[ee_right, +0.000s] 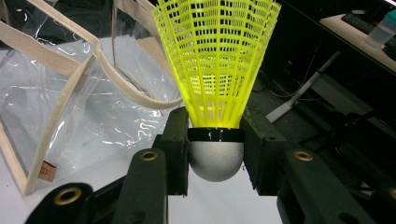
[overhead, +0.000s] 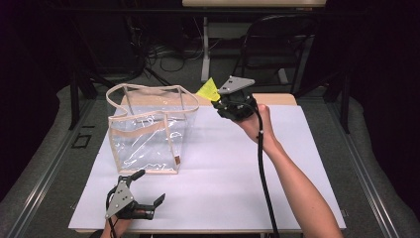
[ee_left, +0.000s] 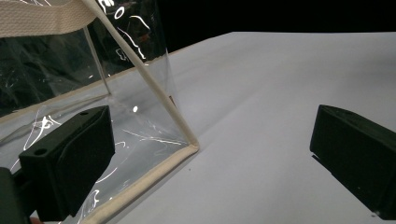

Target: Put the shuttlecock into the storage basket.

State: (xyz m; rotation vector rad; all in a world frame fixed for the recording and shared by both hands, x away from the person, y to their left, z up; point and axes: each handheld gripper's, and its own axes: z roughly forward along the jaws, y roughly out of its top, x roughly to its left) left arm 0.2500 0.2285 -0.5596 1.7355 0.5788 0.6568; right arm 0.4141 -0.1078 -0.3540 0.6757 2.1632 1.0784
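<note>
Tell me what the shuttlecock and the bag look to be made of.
Shuttlecock: skirt looks like glossy yellow moulded plastic, an open lattice; the rounded grey base looks matte, perhaps foam or rubber.
Bag: clear, shiny plastic film, likely vinyl, with creases and glints; its trim and handles look like woven beige fabric tape.

A dim lab: floor cables (overhead: pixel 171 52), a desk leg (overhead: pixel 204 49), and a chair (overhead: pixel 270 44).

white table (overhead: pixel 237 188), clear bag (overhead: pixel 148 144) on it
</note>
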